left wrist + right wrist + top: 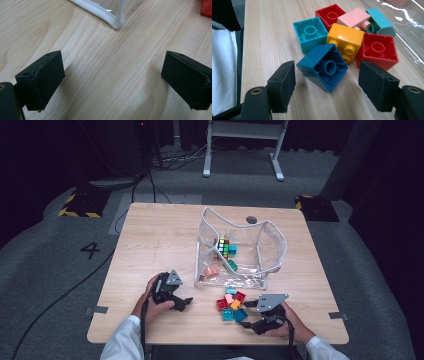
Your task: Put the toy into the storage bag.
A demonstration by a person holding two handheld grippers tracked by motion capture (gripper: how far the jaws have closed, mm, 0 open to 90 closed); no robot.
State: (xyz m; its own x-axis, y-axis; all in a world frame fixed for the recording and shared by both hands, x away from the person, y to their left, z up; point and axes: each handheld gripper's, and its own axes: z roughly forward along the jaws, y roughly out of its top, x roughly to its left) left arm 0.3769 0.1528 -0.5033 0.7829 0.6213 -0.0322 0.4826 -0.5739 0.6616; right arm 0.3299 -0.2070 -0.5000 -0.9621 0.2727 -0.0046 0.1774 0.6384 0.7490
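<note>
A pile of toy bricks lies on the wooden table near its front edge. In the right gripper view a dark blue brick is tipped on its side, hollow underside toward me, in front of a yellow brick, a teal brick, two red bricks and a pink brick. My right gripper is open, its pads on either side of the dark blue brick and clear of it. Left of the pile, my left gripper is open over bare wood, low to the table.
A clear plastic pouch with white trim stands open behind the pile, holding a colour puzzle cube and several bricks. Its corner is just ahead of the left gripper. A dark round hole is near the table's far edge.
</note>
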